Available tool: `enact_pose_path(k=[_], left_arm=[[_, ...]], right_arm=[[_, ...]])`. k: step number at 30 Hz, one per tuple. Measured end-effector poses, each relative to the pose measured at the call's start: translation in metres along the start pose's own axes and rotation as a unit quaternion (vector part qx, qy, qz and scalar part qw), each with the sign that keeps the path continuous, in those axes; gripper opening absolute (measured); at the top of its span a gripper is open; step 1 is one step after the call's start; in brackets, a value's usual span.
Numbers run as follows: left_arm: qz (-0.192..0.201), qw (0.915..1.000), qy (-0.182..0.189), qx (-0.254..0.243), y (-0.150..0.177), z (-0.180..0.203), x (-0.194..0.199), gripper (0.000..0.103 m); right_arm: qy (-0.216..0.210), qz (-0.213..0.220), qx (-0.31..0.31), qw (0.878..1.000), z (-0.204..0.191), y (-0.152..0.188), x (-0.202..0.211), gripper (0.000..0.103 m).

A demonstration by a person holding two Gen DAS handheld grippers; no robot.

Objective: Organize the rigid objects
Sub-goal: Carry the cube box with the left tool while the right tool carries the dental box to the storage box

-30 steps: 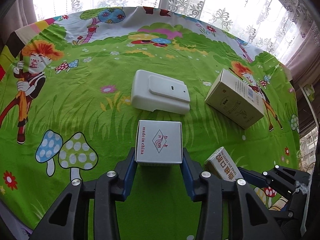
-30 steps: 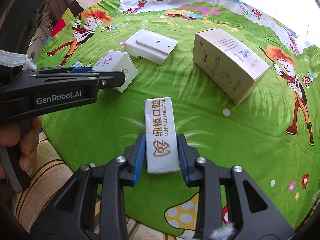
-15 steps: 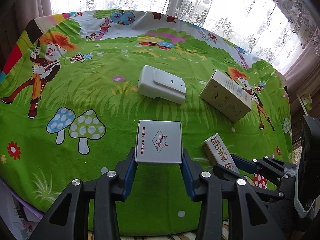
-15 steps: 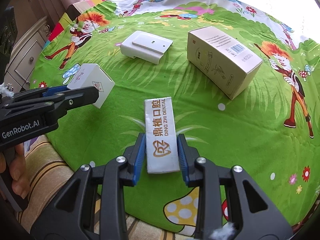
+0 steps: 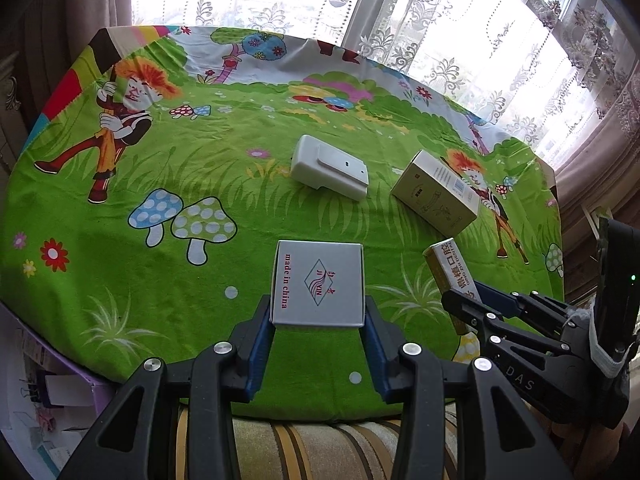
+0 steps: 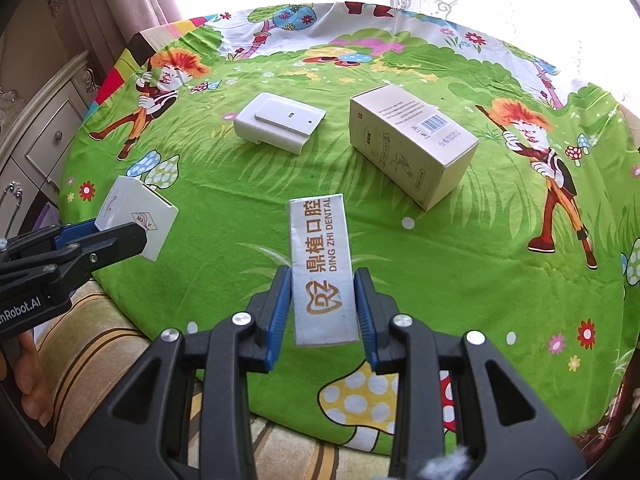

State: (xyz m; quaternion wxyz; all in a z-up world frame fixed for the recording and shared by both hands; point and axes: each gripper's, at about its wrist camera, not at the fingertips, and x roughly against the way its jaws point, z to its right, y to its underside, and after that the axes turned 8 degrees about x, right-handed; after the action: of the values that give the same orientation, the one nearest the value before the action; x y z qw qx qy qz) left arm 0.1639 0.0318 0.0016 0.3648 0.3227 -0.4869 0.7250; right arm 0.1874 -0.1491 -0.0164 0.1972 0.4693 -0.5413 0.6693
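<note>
Left gripper has its jaws clamped on the square white box, held above the desk edge. Right gripper grips the dental box likewise; the white device and tan carton sit mid-desk.

I see round table under green cartoon tablecloth, mushrooms and red-haired figures printed on it. Lace curtains at bright window behind. Cream drawer cabinet at left. Striped cushion below table edge.

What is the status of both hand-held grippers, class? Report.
Left hand-held gripper shut on square box. Right hand-held gripper shut on dental box. Both off tablecloth. Nothing obstructing.
</note>
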Motion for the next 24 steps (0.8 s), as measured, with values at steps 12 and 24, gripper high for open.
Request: enact_pose_path(k=[12, 24], left_arm=[[0.020, 0.9994, 0.000, 0.027, 0.014, -0.027, 0.034, 0.043], [0.036, 0.9979, -0.007, 0.053, 0.029, -0.061, 0.060, 0.043]], right_arm=[[-0.015, 0.023, 0.015, 1.000, -0.027, -0.001, 0.031, 0.036], [-0.033, 0.031, 0.033, 0.998, -0.055, 0.001, 0.048, 0.036]])
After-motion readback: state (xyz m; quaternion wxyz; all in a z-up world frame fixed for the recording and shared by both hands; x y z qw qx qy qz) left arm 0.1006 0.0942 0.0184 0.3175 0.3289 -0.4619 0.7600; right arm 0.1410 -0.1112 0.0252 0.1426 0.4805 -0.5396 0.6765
